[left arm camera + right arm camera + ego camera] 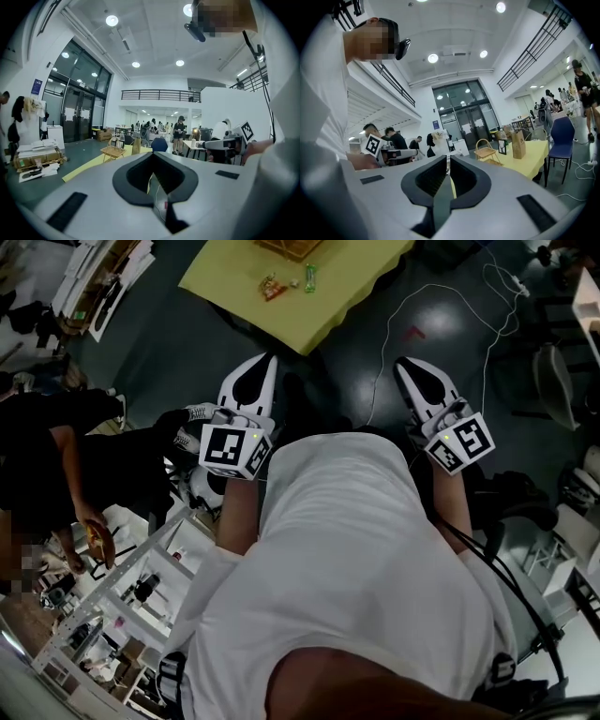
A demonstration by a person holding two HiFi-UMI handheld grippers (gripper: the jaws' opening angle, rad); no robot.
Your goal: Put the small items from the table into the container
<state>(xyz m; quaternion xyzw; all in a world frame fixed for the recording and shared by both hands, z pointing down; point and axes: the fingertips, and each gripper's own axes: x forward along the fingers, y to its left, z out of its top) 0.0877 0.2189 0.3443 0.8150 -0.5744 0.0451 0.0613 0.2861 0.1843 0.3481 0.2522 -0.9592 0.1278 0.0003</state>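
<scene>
Step in hand: the approach, in my judgement. Nothing is picked up yet, and the person stands short of the yellow table [234, 282] with both grippers held out toward it.
Left gripper [265, 360]: jaws closed right together with nothing between them. It points across the dark floor toward the near edge of the yellow table and is well apart from it.
Right gripper [405, 364]: jaws pressed together and empty as well. It is level with the left one and also short of the table's near edge.
Small items [272, 285]: a few bright pieces, one reddish and one green, lie loose on the yellow table just in from its near edge. What they are is too small to tell.
Container: the wooden basket [291, 247] stands on the yellow table beyond the small items, cut off by the frame's top edge. The right gripper view shows it has a hoop handle [487, 152].
Other things on the table: a brown paper bag [518, 144] and a small frame [502, 146] stand beside the basket.
Progress: none that can be seen; whether the basket holds anything cannot be told.
Next move calls for: closing in on the table until the items are within reach. Then one pair of jaws should part and come down over a single item near the table's edge.
</scene>
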